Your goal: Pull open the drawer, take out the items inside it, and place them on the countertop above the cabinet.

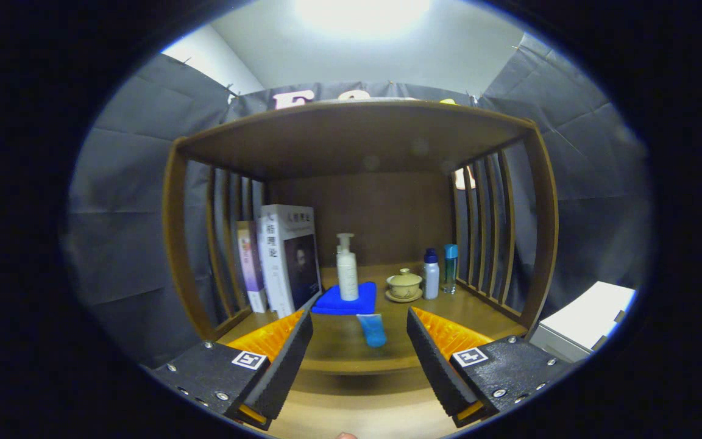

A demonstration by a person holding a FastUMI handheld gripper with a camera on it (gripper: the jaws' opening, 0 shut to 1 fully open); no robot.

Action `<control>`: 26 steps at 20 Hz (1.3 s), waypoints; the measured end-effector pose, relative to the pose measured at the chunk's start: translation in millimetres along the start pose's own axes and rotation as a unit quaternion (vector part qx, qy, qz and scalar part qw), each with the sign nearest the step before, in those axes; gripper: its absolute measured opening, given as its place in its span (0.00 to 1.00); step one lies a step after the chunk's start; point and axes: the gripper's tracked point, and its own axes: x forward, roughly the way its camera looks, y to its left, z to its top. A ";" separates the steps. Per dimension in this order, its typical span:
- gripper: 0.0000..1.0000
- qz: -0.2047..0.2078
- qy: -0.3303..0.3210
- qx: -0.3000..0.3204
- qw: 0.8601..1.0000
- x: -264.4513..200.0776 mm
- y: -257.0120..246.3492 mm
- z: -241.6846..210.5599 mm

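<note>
My gripper [359, 332] is open, its two fingers wide apart with nothing between them. Between and just beyond the fingertips lies a small blue tube [373, 330] on the wooden countertop [351, 356]. Behind it a white pump bottle [347, 269] stands upright on a folded blue cloth [346, 302]. A lidded ceramic tea bowl on a saucer [404, 285] sits to the right of the cloth. The drawer is hidden below the view.
The countertop sits inside a wooden shelf frame with slatted sides [485, 225] and a top board [351, 134]. Books [287, 259] lean at the left. A white bottle [431, 274] and a blue-capped bottle [450, 268] stand at the right. A white box [588, 320] lies outside, right.
</note>
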 end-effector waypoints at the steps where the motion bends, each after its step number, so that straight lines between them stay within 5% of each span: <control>1: 0.95 0.010 -0.010 -0.009 1.000 -11.9 7.8 -2.4; 12: 0.95 0.043 -0.013 -0.057 0.997 -123.4 29.1 -70.1; 26: 0.95 -0.034 0.083 -0.016 0.996 -159.5 -20.2 -161.5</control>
